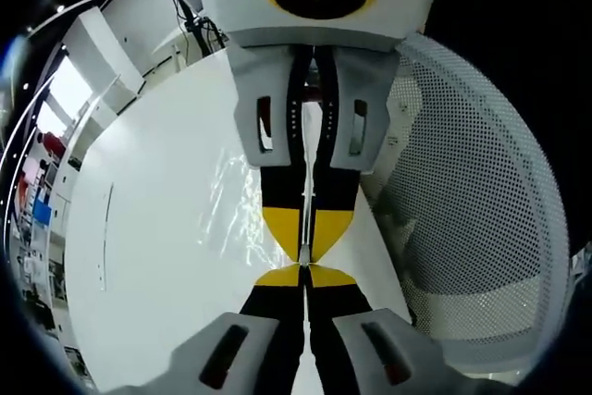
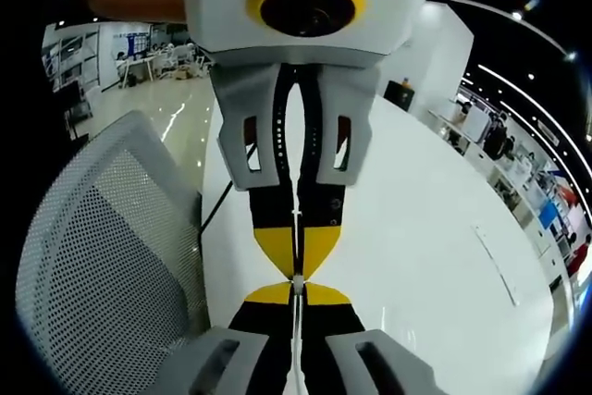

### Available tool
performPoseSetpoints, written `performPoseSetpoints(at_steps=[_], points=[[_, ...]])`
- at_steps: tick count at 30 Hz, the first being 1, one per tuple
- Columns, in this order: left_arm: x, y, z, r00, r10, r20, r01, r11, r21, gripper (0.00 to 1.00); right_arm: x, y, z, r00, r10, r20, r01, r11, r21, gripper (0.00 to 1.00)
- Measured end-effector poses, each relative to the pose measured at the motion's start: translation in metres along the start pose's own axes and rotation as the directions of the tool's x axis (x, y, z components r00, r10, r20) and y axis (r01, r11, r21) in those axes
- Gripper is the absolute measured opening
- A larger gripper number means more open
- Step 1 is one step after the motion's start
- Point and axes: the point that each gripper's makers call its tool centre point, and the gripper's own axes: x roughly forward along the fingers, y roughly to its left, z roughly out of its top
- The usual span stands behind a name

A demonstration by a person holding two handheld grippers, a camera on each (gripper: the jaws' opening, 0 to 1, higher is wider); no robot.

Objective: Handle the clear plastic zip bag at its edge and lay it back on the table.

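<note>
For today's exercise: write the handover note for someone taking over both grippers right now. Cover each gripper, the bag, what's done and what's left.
Left gripper: jaws closed, tip to tip with the right gripper.
Right gripper: jaws closed, meeting the left one head-on above the table edge.
A thin pale strip shows between both pairs of jaws; likely the bag's edge, but I cannot confirm the grip.
Bag: clear, crinkled, over the white table under the right gripper; whether it rests flat is hard to tell.
A mesh chair stands beside the table.
Done: grippers brought together at the table edge.
Left: lay the bag flat and let go.
</note>
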Motion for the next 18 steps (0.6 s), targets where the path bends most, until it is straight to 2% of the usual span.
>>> performPoseSetpoints(at_steps=[18], points=[[-0.0015,0.0011,-0.0022,1.000,0.000,-0.001,0.000,1.000,-0.002,0.00,-0.0014,-0.0002,0.0005,1.000,-0.003,0.003,0.003,1.000,0.009,0.00]])
